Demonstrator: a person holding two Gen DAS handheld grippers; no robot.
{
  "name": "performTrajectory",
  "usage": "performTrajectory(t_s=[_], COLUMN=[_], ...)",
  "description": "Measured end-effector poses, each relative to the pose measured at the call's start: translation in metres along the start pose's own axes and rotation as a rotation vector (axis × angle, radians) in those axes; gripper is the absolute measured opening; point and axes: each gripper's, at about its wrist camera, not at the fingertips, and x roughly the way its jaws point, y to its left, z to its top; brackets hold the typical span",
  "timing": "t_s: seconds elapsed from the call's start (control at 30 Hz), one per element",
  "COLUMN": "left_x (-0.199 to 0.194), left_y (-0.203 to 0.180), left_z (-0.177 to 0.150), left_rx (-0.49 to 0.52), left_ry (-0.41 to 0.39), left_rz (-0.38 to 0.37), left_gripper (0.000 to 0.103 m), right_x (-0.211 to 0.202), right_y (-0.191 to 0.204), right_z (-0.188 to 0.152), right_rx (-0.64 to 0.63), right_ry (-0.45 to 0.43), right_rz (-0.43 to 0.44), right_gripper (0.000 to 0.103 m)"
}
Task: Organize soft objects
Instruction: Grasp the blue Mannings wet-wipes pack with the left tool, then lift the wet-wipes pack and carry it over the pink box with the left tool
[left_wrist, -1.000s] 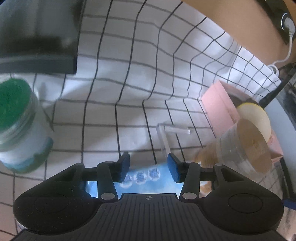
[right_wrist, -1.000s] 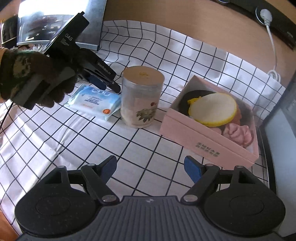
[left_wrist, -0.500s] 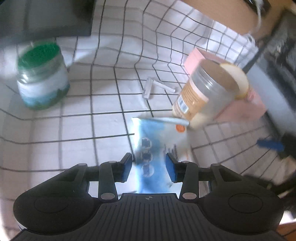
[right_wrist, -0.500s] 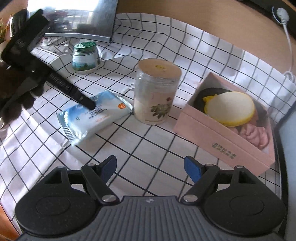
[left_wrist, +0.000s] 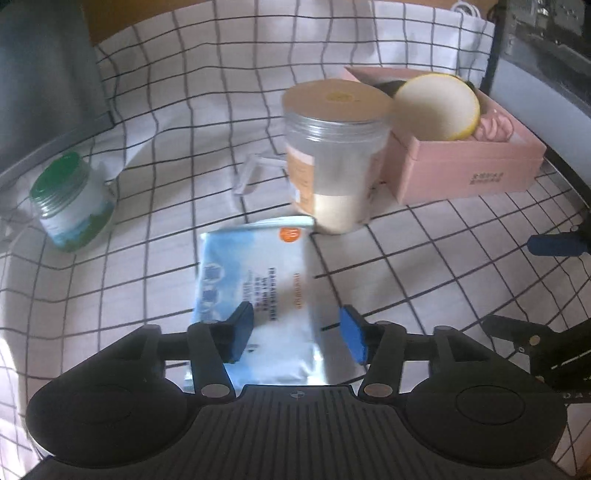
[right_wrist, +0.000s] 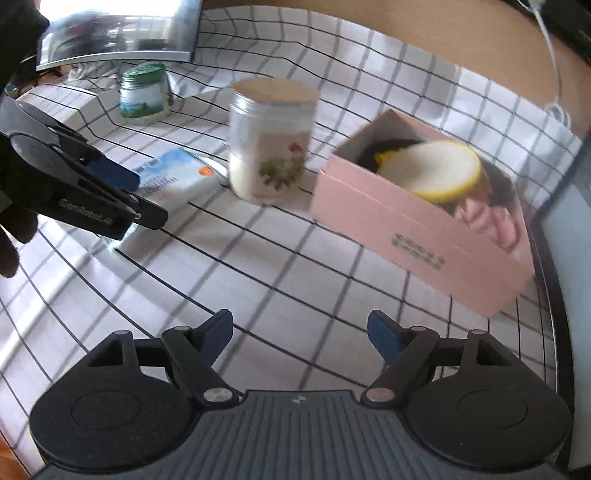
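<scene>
So the left gripper has just been opening its jaws, and the blue pack of wet wipes lies flat on the checked tablecloth between the pads without being pinched, so it's let go. In the right wrist view that same gripper comes in from the tablecloth's left edge, held by a dark-gloved hand.

The right gripper hovers spread wide over bare cloth near the front edge, nothing between its pads.

Just past the far end of the wipes stands a clear plastic jar with a tan lid. Right beside that, toward the right edge, is an open pink box with a round yellow-rimmed sponge and something pink and soft inside. A green-lidded glass jar sits well apart near the left edge.
</scene>
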Motion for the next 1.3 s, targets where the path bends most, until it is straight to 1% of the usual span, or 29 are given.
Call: performTrajectory(t_s=[0.07, 0.17, 0.23, 0.3, 0.33, 0.4, 0.47, 0.53, 0.57, 0.6, 0.67, 0.7, 0.8, 0.83, 0.9, 0.97, 1.0, 1.13, 1.3], left_x=[0.002, 0.006, 0.007, 0.006, 0.005, 0.005, 0.008, 0.008, 0.008, 0.008, 0.01, 0.012, 0.015, 0.016, 0.018, 0.019, 0.018, 0.018, 0.025], left_y=[-0.005, -0.012, -0.016, -0.017, -0.016, -0.012, -0.002, 0.005, 0.006, 0.007, 0.008, 0.008, 0.007, 0.009, 0.018, 0.028, 0.029, 0.026, 0.025], left_z=[0.002, 0.001, 0.0, -0.001, -0.002, -0.004, -0.006, -0.006, -0.005, -0.004, -0.002, -0.001, -0.001, -0.001, -0.002, -0.004, -0.005, -0.004, 0.004], left_rx=[0.01, 0.02, 0.028, 0.028, 0.025, 0.023, -0.011, -0.033, -0.041, -0.047, -0.056, -0.056, -0.051, -0.054, -0.108, -0.176, -0.184, -0.177, -0.177], left_ry=[0.008, 0.012, 0.009, 0.001, -0.002, -0.004, 0.006, 0.001, 0.002, 0.003, 0.005, 0.003, -0.008, -0.007, -0.008, -0.001, -0.007, -0.012, -0.008], left_rz=[-0.009, -0.016, -0.008, 0.013, 0.038, 0.108, 0.142, 0.142, 0.134, 0.124, 0.101, 0.095, 0.12, 0.133, 0.116, 0.083, 0.085, 0.079, 0.08], left_gripper=[0.074, 0.084, 0.085, 0.081, 0.078, 0.077, 0.078, 0.078, 0.08, 0.083, 0.093, 0.094, 0.094, 0.096, 0.096, 0.096, 0.096, 0.095, 0.096], right_x=[0.002, 0.004, 0.005, 0.005, 0.005, 0.006, 0.007, 0.007, 0.008, 0.008, 0.009, 0.01, 0.009, 0.009, 0.008, 0.007, 0.007, 0.005, 0.005], right_y=[-0.004, -0.008, -0.009, -0.009, -0.01, -0.012, -0.015, -0.018, -0.019, -0.02, -0.022, -0.024, -0.025, -0.025, -0.024, -0.024, -0.024, -0.023, -0.02], right_z=[-0.004, -0.009, -0.01, -0.012, -0.012, -0.014, -0.016, -0.018, -0.018, -0.019, -0.021, -0.022, -0.024, -0.025, -0.026, -0.027, -0.028, -0.031, -0.029], right_rx=[0.017, 0.041, 0.046, 0.049, 0.052, 0.066, 0.088, 0.113, 0.124, 0.138, 0.164, 0.175, 0.186, 0.188, 0.187, 0.188, 0.189, 0.199, 0.226], right_ry=[0.008, 0.005, -0.002, -0.008, -0.011, -0.016, -0.018, -0.016, -0.016, -0.014, -0.01, -0.007, -0.001, -0.001, -0.005, -0.007, -0.011, -0.023, -0.008], right_rz=[-0.001, 0.009, 0.009, 0.012, 0.012, 0.014, 0.019, 0.028, 0.031, 0.033, 0.034, 0.038, 0.043, 0.044, 0.044, 0.044, 0.043, 0.038, 0.016], right_gripper=[0.081, 0.082, 0.084, 0.085, 0.087, 0.089, 0.09, 0.091, 0.092, 0.093, 0.097, 0.098, 0.102, 0.103, 0.103, 0.103, 0.103, 0.103, 0.103])
